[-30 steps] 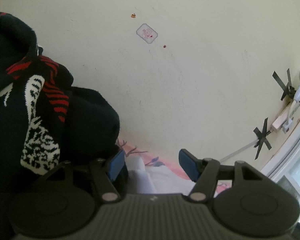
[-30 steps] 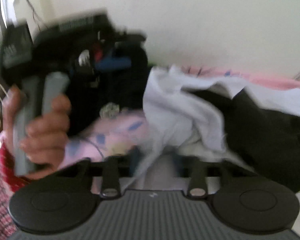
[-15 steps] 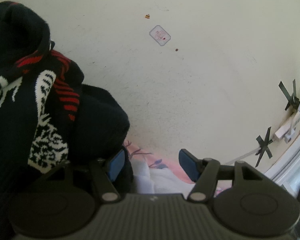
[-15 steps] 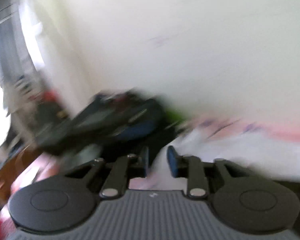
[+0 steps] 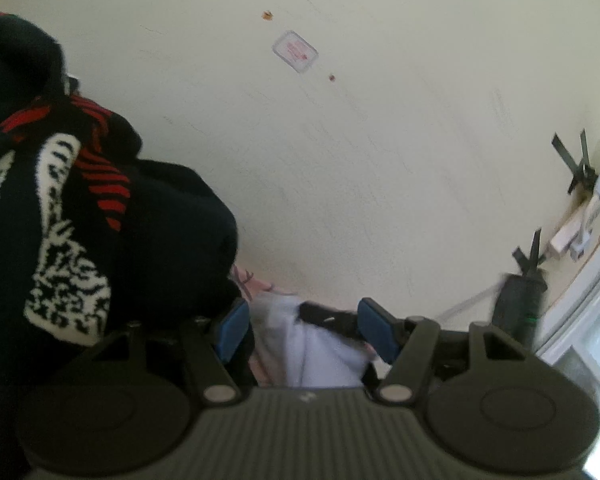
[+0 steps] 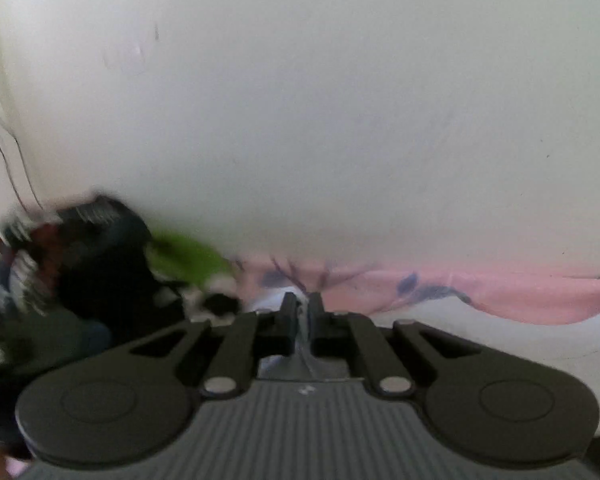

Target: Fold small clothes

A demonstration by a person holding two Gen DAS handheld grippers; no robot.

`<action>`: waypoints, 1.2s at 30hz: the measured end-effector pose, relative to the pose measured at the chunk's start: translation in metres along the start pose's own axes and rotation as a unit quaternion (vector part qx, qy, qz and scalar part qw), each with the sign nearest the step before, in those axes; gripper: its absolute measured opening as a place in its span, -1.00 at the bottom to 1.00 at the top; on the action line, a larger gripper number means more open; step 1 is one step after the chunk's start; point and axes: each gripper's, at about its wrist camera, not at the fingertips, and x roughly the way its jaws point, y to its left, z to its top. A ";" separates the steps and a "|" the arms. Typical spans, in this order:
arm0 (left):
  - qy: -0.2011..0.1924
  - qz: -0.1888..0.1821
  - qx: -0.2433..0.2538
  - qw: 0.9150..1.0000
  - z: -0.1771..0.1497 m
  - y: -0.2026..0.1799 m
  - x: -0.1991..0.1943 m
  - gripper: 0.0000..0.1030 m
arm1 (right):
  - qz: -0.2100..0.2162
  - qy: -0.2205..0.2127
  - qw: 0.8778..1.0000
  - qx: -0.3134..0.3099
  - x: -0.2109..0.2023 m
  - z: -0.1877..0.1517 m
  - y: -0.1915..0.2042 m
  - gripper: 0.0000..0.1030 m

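Black knitted garment (image 5: 79, 220) carried red stripes and white speckled motif. Pale lavender-white cloth (image 5: 320, 352) lay between blue pads (image 5: 374, 330) of dark grey left gripper (image 5: 302, 326). Cream wall (image 5: 380, 160) bore small pinkish-red sticker (image 5: 294, 51) and black tape crosses (image 5: 576, 164). Pink bedsheet (image 6: 480, 292) showed blue-grey leaf print. Green blurred fabric (image 6: 187, 254) (shade uncertain through motion blur) sat beside dark clothes heap (image 6: 91, 272). Right gripper (image 6: 302, 312) looked black.

soft daylight, bright window glare at right edge, fisheye bending, right view motion-blurred
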 end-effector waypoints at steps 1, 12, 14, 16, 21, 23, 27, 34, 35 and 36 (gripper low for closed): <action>0.004 0.003 0.009 1.000 -0.001 -0.003 0.002 0.19 | -0.001 0.035 0.999 -0.013 0.012 -0.005 0.003 -1.00; 0.030 0.030 0.066 0.997 -0.011 -0.022 0.013 0.19 | -0.050 -0.059 0.996 0.044 -0.106 0.021 -0.100 0.07; 0.037 0.036 0.083 0.995 -0.015 -0.027 0.017 0.19 | -0.061 -0.033 0.996 0.053 -0.109 0.020 -0.122 0.11; 0.045 0.042 0.102 0.993 -0.019 -0.033 0.021 0.19 | -0.087 -0.012 0.995 0.050 -0.105 0.015 -0.135 0.23; 0.064 0.056 0.150 0.985 -0.029 -0.046 0.028 0.23 | -0.156 0.030 0.987 0.025 -0.076 0.000 -0.156 0.36; 0.074 0.063 0.160 0.982 -0.032 -0.047 0.032 0.27 | -0.174 0.051 0.983 0.033 -0.059 -0.003 -0.163 0.38; 0.093 0.086 0.177 0.976 -0.038 -0.046 0.036 0.27 | -0.173 0.061 0.983 0.025 -0.050 -0.014 -0.164 -0.42; 0.112 0.132 0.218 0.961 -0.050 -0.051 0.046 0.12 | -0.137 -0.027 0.990 -0.006 -0.122 -0.018 -0.142 -0.93; 0.111 0.138 0.223 0.959 -0.051 -0.052 0.046 0.11 | -0.126 -0.048 0.991 -0.003 -0.138 -0.017 -0.142 -0.94; 0.109 0.144 0.229 0.956 -0.053 -0.054 0.047 0.07 | -0.114 -0.068 0.991 -0.001 -0.159 -0.020 -0.138 -0.94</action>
